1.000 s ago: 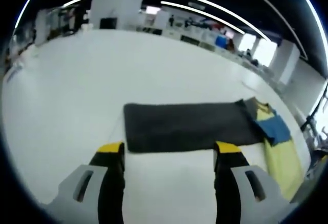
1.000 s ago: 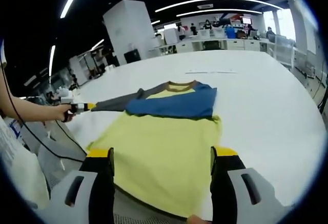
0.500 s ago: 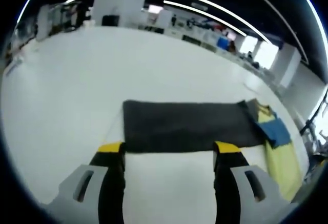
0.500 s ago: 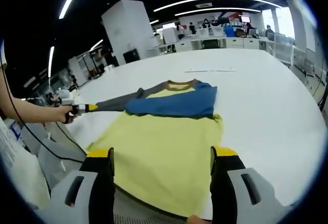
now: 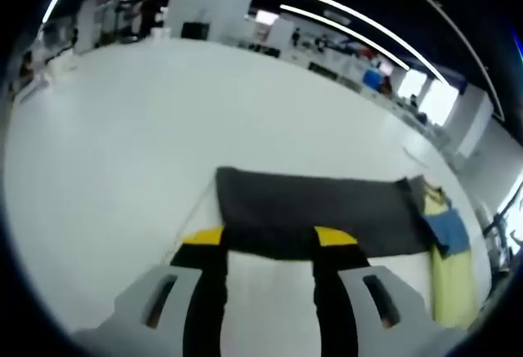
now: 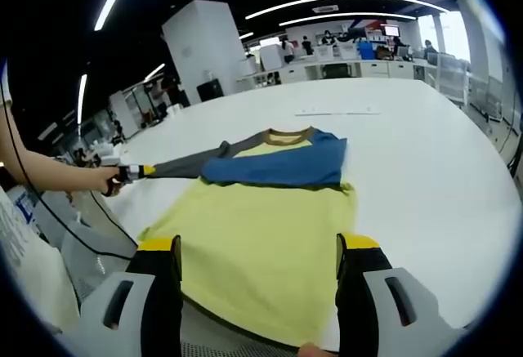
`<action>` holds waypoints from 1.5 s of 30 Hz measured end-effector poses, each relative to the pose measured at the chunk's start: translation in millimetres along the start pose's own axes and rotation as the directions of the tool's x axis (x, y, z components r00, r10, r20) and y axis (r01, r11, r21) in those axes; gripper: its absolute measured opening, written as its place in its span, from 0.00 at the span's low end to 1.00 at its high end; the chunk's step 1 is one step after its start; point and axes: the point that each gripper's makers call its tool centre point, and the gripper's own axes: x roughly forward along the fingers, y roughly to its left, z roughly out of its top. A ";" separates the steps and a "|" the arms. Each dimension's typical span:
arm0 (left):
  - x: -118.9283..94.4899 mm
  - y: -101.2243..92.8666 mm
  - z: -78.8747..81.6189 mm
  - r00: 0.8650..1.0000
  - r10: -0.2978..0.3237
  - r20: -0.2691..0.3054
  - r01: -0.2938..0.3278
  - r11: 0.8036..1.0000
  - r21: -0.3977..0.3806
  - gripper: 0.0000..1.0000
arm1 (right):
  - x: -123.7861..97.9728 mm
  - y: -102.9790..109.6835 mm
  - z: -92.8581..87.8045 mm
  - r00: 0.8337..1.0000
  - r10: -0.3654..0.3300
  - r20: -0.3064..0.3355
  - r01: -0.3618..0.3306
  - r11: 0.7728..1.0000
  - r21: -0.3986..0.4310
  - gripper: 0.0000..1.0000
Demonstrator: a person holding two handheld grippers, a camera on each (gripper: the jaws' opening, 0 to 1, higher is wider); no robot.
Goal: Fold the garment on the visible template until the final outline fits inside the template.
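The yellow-and-blue shirt (image 6: 270, 210) lies flat on the white table (image 6: 425, 153). The left gripper (image 5: 268, 243) has its jaws partly closed at the grey sleeve (image 5: 319, 214) edge. The right gripper (image 6: 257, 251) hovers with jaws open above the hem.

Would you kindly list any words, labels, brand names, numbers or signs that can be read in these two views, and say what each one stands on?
None can be read.
The shirt, with yellow body, blue chest band and grey sleeve, shows no print or label.
The white table carries no marking that reads as text.
Coloured panels at the back of the room are too small and blurred to read.
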 end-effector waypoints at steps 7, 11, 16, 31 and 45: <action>-0.8 0.1 0.6 1.000 0.014 -0.004 -0.014 0.999 0.044 0.15 | -0.1 -0.7 0.2 1.000 -0.004 0.002 0.004 1.000 -0.002 0.77; -2.8 -0.7 0.7 1.000 0.019 0.000 -0.019 0.999 0.049 0.05 | -0.3 -1.7 0.3 1.000 -0.006 0.003 0.006 1.000 0.000 0.77; -4.2 0.4 3.5 1.000 0.025 0.008 -0.025 0.998 0.056 0.00 | -0.1 -1.3 0.2 1.000 -0.004 0.003 0.004 1.000 -0.002 0.77; -13.1 -7.4 13.0 1.000 0.016 0.017 -0.018 0.992 0.127 0.00 | -0.2 -0.8 1.2 1.000 -0.001 0.007 0.001 1.000 -0.008 0.77; -25.6 -38.2 34.7 0.997 -0.038 0.062 0.024 0.976 0.215 0.00 | -0.3 0.1 4.2 1.000 0.006 0.018 -0.005 1.000 -0.009 0.76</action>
